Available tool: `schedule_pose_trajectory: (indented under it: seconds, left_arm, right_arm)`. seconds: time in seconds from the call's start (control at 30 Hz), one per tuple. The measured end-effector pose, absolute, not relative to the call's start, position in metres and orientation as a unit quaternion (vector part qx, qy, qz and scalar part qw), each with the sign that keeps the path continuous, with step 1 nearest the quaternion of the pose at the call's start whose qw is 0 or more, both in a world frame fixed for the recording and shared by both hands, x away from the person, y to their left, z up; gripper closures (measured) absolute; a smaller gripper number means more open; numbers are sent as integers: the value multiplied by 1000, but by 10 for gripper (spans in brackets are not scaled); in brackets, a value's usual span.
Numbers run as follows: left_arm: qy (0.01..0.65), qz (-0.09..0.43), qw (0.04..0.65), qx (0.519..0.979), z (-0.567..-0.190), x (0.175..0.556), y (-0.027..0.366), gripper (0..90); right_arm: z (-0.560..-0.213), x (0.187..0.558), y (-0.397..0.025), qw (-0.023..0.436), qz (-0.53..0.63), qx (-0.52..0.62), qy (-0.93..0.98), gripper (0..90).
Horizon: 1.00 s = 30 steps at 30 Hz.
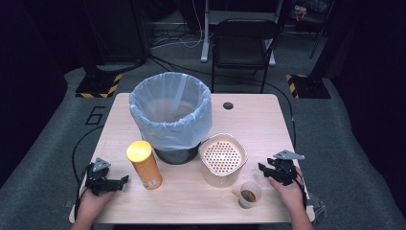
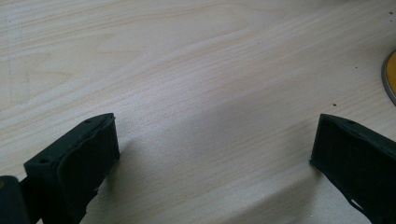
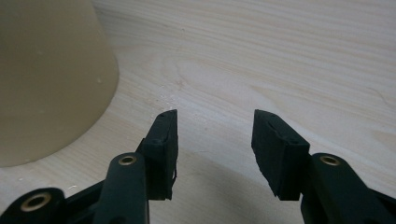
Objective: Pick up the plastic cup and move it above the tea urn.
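With both tools empty, the left tool (image 1: 125,180) spread wide just beside the tall yellow-lidded can (image 1: 144,165) and the right tool (image 1: 262,168) partly spread near the small cup (image 1: 249,194), a careless sideways nudge could topple either on the surface (image 1: 186,201).

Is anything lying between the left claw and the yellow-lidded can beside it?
Nothing visible. In the high view the left claw sits just left of the yellow-lidded can, with bare table between them. The left gripper view shows open jaws over bare wood, with the can's base at the right edge.
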<state>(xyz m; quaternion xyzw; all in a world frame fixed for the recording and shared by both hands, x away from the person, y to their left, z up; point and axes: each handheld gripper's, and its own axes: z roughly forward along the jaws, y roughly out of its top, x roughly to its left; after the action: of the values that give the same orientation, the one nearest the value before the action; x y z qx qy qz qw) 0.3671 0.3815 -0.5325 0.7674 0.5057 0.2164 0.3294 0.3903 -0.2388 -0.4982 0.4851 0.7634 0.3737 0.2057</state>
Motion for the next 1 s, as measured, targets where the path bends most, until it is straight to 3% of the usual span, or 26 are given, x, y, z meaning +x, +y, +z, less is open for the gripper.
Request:
schedule_pose_trajectory:
  seconds: [0.03, 0.3, 0.5, 1.0]
  left_arm:
    - [506, 216, 329, 767, -532, 367, 382, 6]
    - [505, 214, 327, 770, -532, 367, 382, 6]
    - [506, 213, 325, 770, -531, 367, 382, 6]
    - [506, 213, 325, 770, -531, 367, 382, 5]
  right_arm:
    - [-493, 387, -238, 203, 379, 483, 763, 549]
    - [-474, 382, -235, 207, 403, 467, 760, 560]
    - [-446, 379, -226, 201, 423, 456, 757, 658]
    - [-403, 385, -201, 181, 453, 406, 773, 637]
